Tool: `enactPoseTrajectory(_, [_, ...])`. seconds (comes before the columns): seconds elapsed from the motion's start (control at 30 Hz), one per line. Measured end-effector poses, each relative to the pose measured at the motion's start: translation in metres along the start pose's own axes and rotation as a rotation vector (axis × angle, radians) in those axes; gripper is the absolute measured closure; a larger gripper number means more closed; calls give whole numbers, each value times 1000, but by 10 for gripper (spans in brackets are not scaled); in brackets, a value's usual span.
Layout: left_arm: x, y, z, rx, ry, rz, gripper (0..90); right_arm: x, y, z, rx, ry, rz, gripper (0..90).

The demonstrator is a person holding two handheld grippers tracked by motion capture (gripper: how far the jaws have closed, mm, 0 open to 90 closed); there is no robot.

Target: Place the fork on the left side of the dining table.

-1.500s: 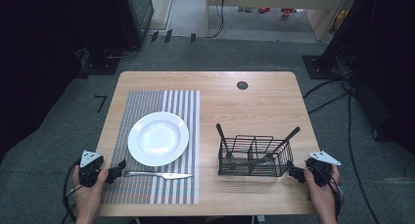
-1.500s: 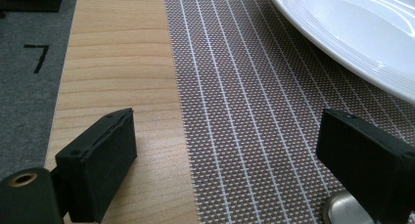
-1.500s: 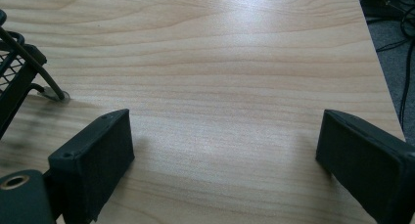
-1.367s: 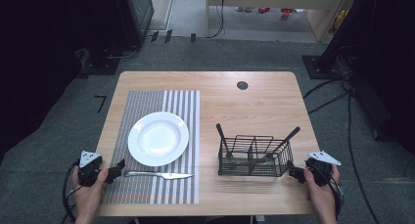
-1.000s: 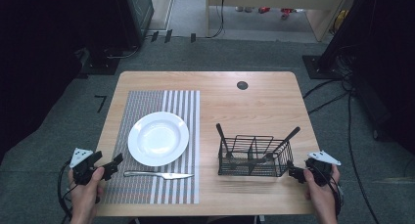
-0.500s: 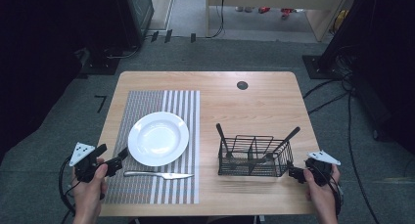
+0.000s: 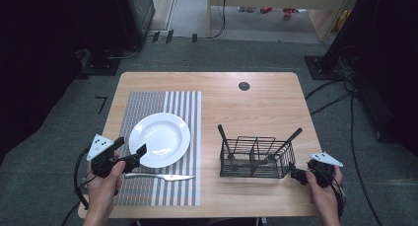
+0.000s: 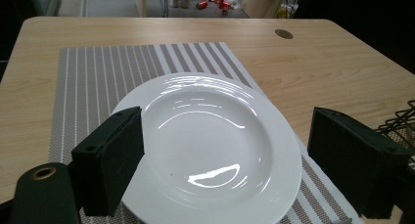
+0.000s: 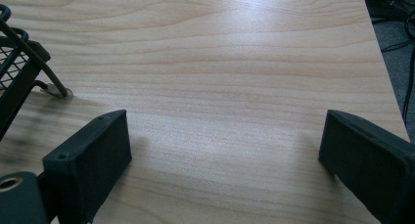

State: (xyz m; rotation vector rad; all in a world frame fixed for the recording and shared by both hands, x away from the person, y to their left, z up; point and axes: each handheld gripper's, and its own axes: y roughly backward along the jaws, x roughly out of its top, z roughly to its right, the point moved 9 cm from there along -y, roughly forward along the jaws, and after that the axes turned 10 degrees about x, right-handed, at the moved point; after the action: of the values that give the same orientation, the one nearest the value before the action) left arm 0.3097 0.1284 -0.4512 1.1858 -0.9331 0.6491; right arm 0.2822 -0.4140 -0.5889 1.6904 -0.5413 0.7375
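Glossy round white plate on striped woven placemat; both grippers' blocky black fingers gape wide, empty.

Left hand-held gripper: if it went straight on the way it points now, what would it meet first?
Most likely the white plate. The left hand-held gripper is open and aimed at the plate's near rim, which lies between the jaws in its own view. Its height above the striped placemat is unclear, so it might pass just over the rim.

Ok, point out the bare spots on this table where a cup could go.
Bare wood runs across the far edge of the wooden table around the round black grommet, and between the striped grey placemat and the black wire caddy. The near left is crowded: round white plate, silver knife, left tongs.
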Motion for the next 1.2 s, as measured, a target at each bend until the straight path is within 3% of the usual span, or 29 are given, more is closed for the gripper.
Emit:
enactPoseTrajectory(0.27, [12, -12, 30, -45, -16, -1, 142, 0, 0, 0, 0, 0, 0, 47])
enactPoseTrajectory(0.43, [23, -22, 58, -82, -57, 0, 142, 0, 0, 0, 0, 0, 0, 47])
enactPoseTrajectory(0.57, [31, -28, 81, -116, -64, 10, 142, 0, 0, 0, 0, 0, 0, 47])
enactPoseTrajectory(0.6, [31, -28, 81, -116, -64, 10, 142, 0, 0, 0, 0, 0, 0, 47])
enactPoseTrajectory(0.87, [34, -41, 122, -163, -114, 0, 142, 0, 0, 0, 1, 1, 1, 47])
enactPoseTrajectory(1.2, [39, -49, 154, -217, -106, 10, 143, 0, 0, 0, 2, 2, 1, 48])
